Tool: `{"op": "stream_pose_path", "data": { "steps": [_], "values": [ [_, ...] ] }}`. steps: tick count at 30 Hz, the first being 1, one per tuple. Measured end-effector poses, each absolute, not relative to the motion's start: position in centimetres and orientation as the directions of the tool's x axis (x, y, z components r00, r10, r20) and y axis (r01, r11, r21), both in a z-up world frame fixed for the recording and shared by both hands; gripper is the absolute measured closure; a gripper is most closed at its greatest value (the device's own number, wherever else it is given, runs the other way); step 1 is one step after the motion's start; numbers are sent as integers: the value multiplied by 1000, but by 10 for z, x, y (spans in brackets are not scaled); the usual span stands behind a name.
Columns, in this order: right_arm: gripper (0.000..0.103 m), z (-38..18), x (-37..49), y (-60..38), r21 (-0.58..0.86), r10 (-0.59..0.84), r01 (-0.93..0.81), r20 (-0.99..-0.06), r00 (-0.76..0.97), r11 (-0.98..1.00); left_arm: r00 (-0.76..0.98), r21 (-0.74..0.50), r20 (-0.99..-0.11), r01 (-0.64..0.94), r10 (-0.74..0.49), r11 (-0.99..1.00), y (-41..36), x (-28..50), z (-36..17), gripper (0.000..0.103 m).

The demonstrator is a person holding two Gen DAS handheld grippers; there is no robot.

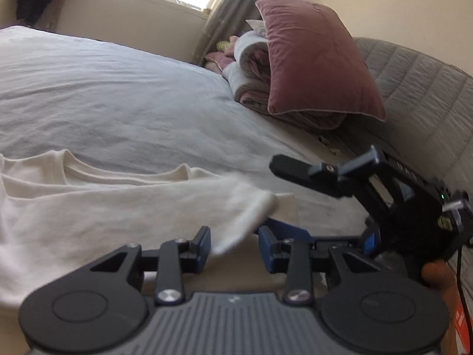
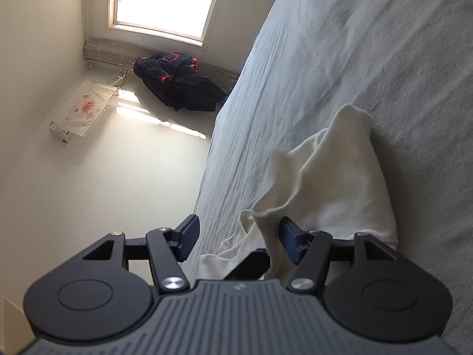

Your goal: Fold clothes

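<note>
Daylight from a window [image 2: 165, 3] fell across a bed [image 1: 118, 94] whose pale sheet carried a cream T-shirt [image 1: 88, 207], collar facing away. Soft and light, it looked likely to slump and crease unless taken at a hem or sleeve edge. Ahead of the left gripper [image 1: 235, 250] a blurred sleeve hung between parted, unpressing pads; the right gripper [image 2: 238, 241] stood wider, cloth bunched beside one pad, ungripped. Only the left view showed the pink pillow [image 1: 313, 59]; only the right showed dark clothes [image 2: 180, 82] under the window.
</note>
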State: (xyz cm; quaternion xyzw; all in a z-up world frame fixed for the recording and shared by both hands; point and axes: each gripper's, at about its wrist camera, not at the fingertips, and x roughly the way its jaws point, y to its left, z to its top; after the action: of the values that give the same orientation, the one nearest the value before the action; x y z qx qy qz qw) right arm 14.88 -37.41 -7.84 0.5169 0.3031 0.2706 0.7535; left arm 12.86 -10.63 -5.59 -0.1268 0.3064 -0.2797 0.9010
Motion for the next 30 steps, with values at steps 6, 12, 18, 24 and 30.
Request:
{"op": "stream_pose_path", "data": {
  "steps": [6, 12, 18, 24, 30],
  "values": [
    [40, -72, 145, -364, 911, 677, -81, -240, 695, 405, 661, -339, -500, 446, -560, 829, -94, 111, -47, 64],
    [40, -59, 135, -324, 731, 526, -70, -418, 740, 679, 778, -301, -501, 253, -378, 920, -36, 108, -21, 63],
    [94, -59, 118, -284, 458, 361, -130, -465, 808, 880, 857, -356, -481, 2, -185, 934, 41, 104, -12, 66],
    [96, -20, 87, -292, 448, 383, -261, -207, 900, 855, 869, -386, -477, -74, -130, 920, 69, 95, -17, 72],
    [96, -6, 88, -300, 421, 381, -289, -150, 912, 860, 870, -374, -457, -1, -183, 928, 54, 98, -25, 76]
  ]
}}
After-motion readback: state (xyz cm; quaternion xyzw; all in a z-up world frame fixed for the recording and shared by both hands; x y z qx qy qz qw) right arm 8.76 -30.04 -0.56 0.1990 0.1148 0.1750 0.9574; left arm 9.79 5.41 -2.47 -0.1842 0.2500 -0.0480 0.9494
